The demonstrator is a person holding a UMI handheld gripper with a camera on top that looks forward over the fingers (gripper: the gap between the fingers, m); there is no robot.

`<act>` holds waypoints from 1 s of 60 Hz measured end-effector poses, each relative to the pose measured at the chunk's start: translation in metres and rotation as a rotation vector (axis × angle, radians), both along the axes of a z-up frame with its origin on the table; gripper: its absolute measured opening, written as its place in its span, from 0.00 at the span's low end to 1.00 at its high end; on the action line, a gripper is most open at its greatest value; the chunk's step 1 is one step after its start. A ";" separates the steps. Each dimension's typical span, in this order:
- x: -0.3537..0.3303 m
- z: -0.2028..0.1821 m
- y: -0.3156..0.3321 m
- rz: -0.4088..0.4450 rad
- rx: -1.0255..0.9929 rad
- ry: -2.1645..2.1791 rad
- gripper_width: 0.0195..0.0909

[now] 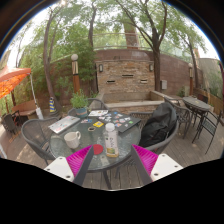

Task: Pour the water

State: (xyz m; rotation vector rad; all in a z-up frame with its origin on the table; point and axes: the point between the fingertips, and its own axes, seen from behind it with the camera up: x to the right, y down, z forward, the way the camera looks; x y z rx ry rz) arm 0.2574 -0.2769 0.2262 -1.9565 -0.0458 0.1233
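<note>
One clear bottle (110, 139), label wrapped, between open hand-held gripper (113, 158) fingers.

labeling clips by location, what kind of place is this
Probably an outdoor patio or garden. A round glass table with metal chairs stands before a stone wall, under trees. The tool is open, with a bottle just ahead of its fingers.

table clutter (100, 125) too small to identify, bottle (110, 141) contents unclear
</note>
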 end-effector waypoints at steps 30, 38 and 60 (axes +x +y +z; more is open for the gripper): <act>-0.024 -0.128 0.204 -0.073 0.156 -0.005 0.88; -0.023 -0.129 0.225 -0.088 0.220 -0.013 0.80; -0.029 -0.137 0.236 -0.088 0.193 -0.021 0.40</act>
